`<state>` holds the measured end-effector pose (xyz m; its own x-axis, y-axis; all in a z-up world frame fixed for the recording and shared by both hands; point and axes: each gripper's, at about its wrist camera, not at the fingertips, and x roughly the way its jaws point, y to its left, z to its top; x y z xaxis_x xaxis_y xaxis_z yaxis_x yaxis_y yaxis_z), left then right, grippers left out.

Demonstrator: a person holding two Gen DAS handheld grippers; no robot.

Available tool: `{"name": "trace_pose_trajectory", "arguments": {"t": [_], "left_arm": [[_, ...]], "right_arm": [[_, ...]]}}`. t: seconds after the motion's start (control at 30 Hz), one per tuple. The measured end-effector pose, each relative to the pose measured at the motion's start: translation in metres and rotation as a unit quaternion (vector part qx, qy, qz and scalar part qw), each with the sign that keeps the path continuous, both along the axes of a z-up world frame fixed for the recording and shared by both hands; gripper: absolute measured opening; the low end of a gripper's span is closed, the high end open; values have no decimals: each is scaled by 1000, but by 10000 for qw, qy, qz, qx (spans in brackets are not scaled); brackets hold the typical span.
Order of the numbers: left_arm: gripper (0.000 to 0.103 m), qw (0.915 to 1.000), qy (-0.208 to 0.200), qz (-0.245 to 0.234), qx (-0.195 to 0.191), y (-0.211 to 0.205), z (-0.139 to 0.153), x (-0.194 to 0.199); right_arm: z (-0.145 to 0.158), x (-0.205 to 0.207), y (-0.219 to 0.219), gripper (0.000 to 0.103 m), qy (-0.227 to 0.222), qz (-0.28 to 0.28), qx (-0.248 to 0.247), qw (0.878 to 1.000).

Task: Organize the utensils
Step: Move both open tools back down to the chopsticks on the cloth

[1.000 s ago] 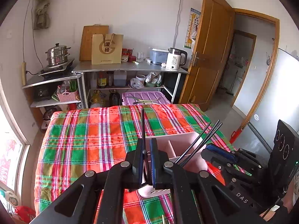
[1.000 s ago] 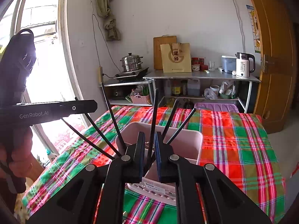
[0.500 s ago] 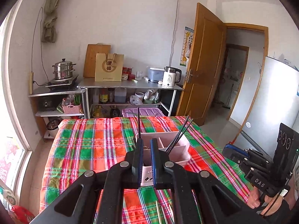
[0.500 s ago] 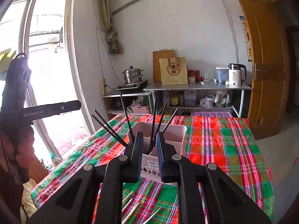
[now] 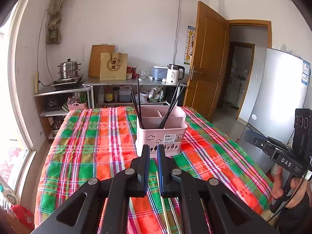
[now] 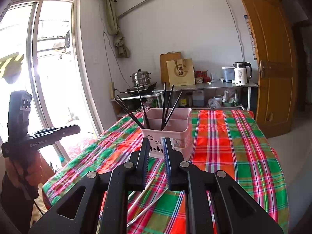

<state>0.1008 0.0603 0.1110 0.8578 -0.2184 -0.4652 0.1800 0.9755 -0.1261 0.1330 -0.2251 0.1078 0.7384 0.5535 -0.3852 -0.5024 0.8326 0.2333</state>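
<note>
left tongs (image 5: 153, 150) clenched, empty; right tongs (image 6: 157, 143) slightly parted, empty; black chopsticks (image 5: 138, 97) in caddy (image 5: 161, 134)

The black linkage arms of the left gripper (image 5: 153, 152) are covering most of the pale wooden chopsticks (image 5: 163, 204) lying on the plaid tablecloth (image 5: 87, 146), and the frame's lower edge is cutting off their near ends. The small printed label (image 5: 170, 138) on the pink plastic utensil basket (image 5: 161, 134) is staying too small to read. In the right wrist view, the lower tips of the black chopsticks (image 6: 165, 105) are disappearing inside the basket's compartments.
</note>
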Motion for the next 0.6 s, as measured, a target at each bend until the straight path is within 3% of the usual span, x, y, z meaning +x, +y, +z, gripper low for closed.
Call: {"name": "trace_pose_trajectory", "arguments": {"t": [0.3,0.6], "left_arm": [[6,9997,188,86,-112,-4,-34,-36],[8,9979,633,96,-104,-7,-68,-30]], "right_arm": [[-22,-22,-5,15,245,-76,-22,9997],[-40,-22,-1,16,520,81,-36,9986]]}}
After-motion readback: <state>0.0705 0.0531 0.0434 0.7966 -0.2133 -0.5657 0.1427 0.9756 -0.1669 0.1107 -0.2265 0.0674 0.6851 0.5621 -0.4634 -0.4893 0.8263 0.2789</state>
